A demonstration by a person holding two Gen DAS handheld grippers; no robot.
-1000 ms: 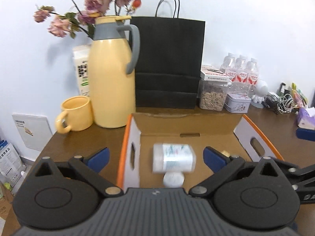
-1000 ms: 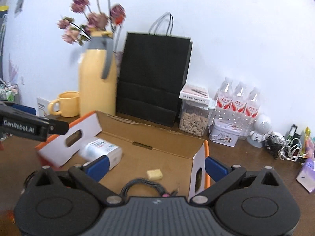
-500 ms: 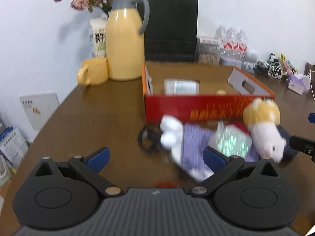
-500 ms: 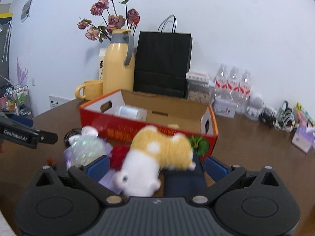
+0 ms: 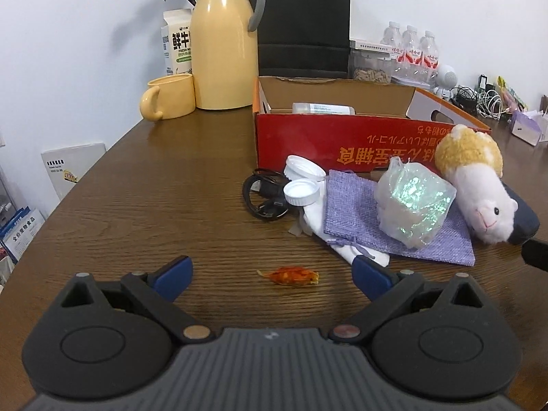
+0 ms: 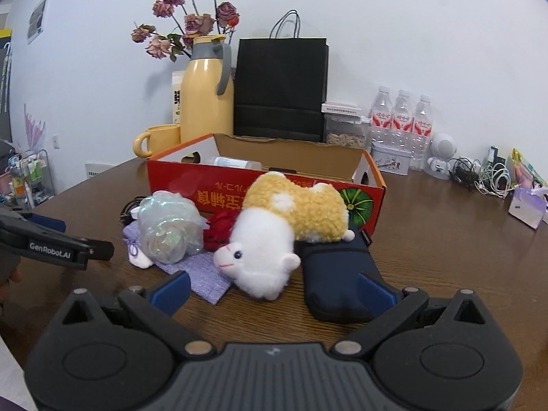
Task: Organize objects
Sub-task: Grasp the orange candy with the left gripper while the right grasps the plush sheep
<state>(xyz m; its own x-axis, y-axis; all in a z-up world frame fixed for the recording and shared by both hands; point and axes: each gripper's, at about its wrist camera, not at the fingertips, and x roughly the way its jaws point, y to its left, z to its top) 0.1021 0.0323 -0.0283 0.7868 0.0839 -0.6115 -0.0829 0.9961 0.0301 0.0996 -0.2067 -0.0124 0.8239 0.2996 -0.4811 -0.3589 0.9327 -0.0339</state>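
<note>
Hovering with both jaws wide and empty, left gripper (image 5: 270, 275) closing slightly; risking knocking the stuffed toy (image 6: 284, 219) off the bench (image 5: 154, 205).

The left gripper (image 6: 68, 246) bears "GenRobot.AI" in white on its finger. The milk carton (image 5: 178, 42) reads "FRESH MILK" — the red box (image 5: 342, 137) carries upside-down orange characters, unreadable.

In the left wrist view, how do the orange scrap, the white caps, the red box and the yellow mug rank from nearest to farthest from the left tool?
1. Orange scrap, on the table just ahead of the left tool.
2. White caps, mid-table, slightly right.
3. Red box, behind the caps.
4. Yellow mug, far left, beside the jug.
</note>
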